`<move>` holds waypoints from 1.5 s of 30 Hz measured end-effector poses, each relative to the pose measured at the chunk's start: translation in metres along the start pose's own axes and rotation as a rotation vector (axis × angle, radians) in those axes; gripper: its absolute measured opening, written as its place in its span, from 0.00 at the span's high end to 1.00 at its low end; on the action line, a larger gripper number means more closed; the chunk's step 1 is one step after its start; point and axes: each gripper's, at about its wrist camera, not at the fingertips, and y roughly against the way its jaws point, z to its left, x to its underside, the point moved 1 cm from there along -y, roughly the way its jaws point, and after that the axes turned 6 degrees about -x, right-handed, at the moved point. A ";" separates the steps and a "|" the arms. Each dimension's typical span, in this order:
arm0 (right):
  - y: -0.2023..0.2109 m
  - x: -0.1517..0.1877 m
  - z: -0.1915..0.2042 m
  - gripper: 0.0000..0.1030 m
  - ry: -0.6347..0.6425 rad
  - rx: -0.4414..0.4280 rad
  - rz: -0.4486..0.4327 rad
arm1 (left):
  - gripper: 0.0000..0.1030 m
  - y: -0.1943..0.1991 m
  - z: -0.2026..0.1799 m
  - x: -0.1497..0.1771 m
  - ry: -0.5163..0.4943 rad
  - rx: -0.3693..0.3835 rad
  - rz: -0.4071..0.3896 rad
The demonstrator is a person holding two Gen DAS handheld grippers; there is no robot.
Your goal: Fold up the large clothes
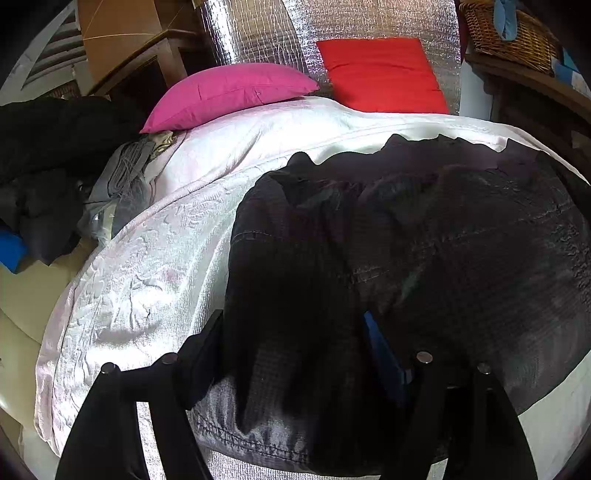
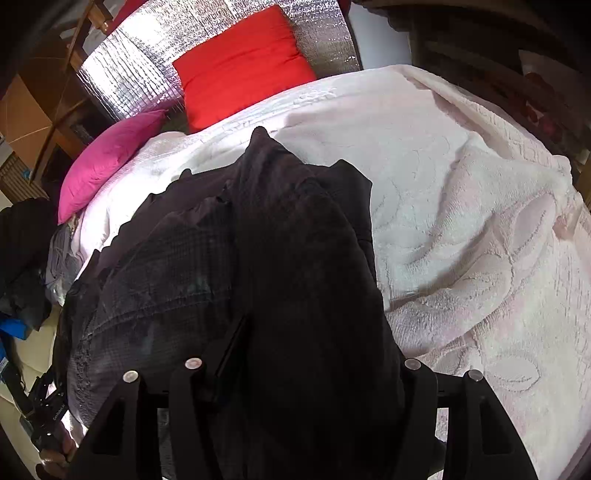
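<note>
Found rumpled on the near part of the pale bedspread (image 1: 147, 277): one dark garment (image 1: 406, 240), grid-textured cloth with a stitched hem toward the cameras and a bunched, uneven far edge. Seen at the left gripper (image 1: 295, 332): jaws standing wide with a thick fold of the cloth hanging between them and a blue pad showing on one side; impossible to tell whether the pads press on it. Much the same at the right gripper (image 2: 314, 350): jaws apart, a dark fold draped over and between them, grip not readable either. Judged as the step in hand: laying out and squaring the piece before a fold. To do it well, take the hem at two points well apart instead of in bunched handfuls; keep both ends level; pull the cloth taut across the bed to flatten the wrinkles at the far edge; lower it without dragging the bedspread into ridges; let go only once flat. Counted outward: one dark garment, two grippers, one bedspread, two cushions at the head of the bed, namely one pink cushion (image 1: 229, 92) and one red cushion (image 1: 384, 74) just beside each other; one silver foil sheet (image 1: 258, 33) behind them; one heap of dark and grey clothes (image 1: 55, 166) off the left edge; one wicker basket (image 1: 517, 37) up at the right
</note>
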 end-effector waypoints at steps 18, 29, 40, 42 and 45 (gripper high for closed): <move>0.034 -0.028 -0.011 0.26 -0.142 -0.177 -0.066 | 0.19 -0.043 0.043 -0.020 0.271 0.353 0.206; -0.027 -0.042 0.006 0.73 -0.120 -0.125 -0.018 | 0.71 -0.056 0.043 -0.046 0.388 0.405 0.156; -0.040 -0.039 -0.011 0.44 -0.210 -0.104 -0.051 | 0.47 -0.058 0.018 -0.058 0.293 0.235 0.206; -0.034 -0.038 -0.013 0.43 -0.243 -0.130 -0.045 | 0.45 -0.042 0.023 -0.055 0.285 0.212 0.189; -0.010 -0.033 -0.010 0.43 -0.254 -0.140 -0.090 | 0.45 -0.019 0.037 -0.053 0.324 0.184 0.159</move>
